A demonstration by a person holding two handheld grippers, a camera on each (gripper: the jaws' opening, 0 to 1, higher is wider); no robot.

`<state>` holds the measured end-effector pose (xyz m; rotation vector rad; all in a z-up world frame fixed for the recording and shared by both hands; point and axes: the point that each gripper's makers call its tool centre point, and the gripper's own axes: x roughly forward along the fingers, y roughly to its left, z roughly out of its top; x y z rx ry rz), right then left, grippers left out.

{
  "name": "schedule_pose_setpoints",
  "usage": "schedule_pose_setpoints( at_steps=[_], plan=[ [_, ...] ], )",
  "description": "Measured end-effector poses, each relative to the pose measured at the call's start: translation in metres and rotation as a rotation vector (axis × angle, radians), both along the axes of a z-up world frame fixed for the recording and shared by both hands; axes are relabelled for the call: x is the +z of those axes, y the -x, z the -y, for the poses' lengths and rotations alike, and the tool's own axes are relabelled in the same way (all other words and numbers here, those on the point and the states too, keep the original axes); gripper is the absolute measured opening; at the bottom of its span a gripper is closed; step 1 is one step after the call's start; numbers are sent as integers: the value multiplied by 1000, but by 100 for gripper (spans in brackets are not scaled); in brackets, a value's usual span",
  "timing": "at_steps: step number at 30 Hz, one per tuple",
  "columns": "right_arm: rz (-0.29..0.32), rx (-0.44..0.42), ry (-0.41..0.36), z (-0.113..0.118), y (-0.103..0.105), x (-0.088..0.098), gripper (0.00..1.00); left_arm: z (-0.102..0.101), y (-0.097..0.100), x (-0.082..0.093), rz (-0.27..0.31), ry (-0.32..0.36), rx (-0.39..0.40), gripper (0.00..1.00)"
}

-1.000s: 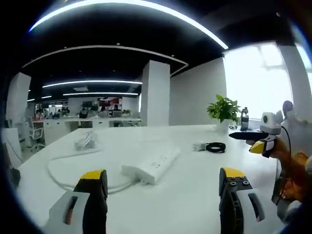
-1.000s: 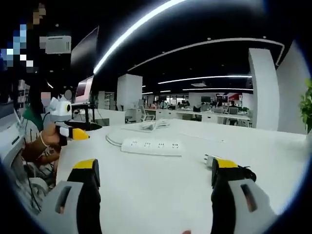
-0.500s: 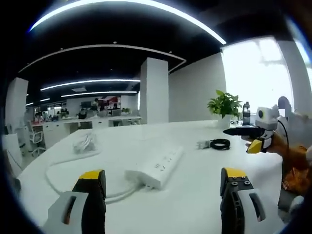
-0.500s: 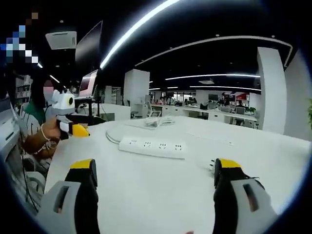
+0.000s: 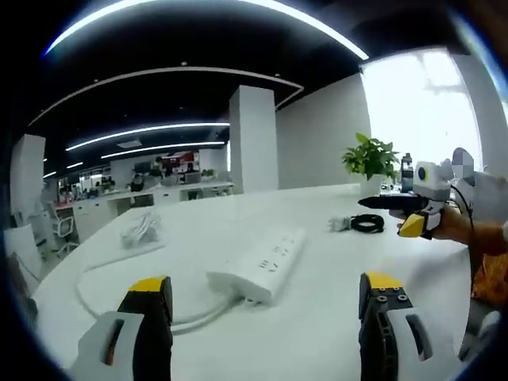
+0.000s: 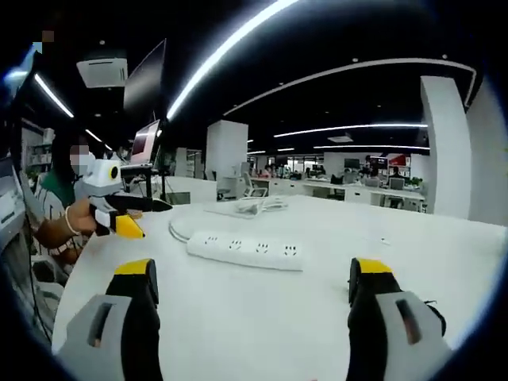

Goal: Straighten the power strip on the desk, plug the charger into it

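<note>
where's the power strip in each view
Left gripper view: the power strip lies at centre, running diagonally between the open fingers, its cable looping left.
Right gripper view: it lies across the middle, left of centre.
Shared landmark: the white bundle on the desk beyond it.

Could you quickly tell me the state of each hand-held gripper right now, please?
Left hand-held gripper: open, holding nothing.
Right hand-held gripper: open, holding nothing.

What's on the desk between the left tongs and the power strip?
Bare white desk lies between the left tongs and the power strip, in the left gripper view.
</note>
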<state>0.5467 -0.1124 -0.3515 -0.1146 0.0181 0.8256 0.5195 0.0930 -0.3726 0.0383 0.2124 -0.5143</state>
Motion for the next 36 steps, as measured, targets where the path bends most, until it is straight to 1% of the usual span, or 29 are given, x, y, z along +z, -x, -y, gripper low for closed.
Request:
schedule_pose_setpoints(
  at_steps=[2, 4, 9, 11, 15, 19, 22, 26, 30, 36],
  plan=[
    [2, 5, 5, 0, -6, -3, 100, 0, -2, -2, -8, -6, 3, 99],
    [-21, 13, 22, 1, -12, -9, 100, 0, -4, -3, -8, -9, 4, 99],
    [-33, 20, 26, 3, -28, -11, 100, 0, -12, -5, -12, -10, 15, 99],
    [-39, 20, 26, 3, -35, -12, 100, 0, -15, -6, -23, -11, 15, 99],
    [-55, 37, 30, -4, -45, -12, 100, 0, -21, -7, -38, -21, 14, 99],
    [-83, 54, 7, -11, -55, -14, 100, 1, -28, -9, -50, -39, 10, 99],
    [-98, 60, 3, -16, -63, -16, 100, 1, -33, -12, -65, -49, 14, 99],
    [-111, 70, -5, -24, -68, -21, 100, 1, -40, -15, -80, -46, 18, 98],
    [-136, 80, 3, -29, -72, -28, 100, 1, -45, -19, -96, -44, 24, 98],
    [-157, 83, 8, -32, -74, -32, 100, 1, -48, -25, -124, -28, 25, 97]
  ],
)
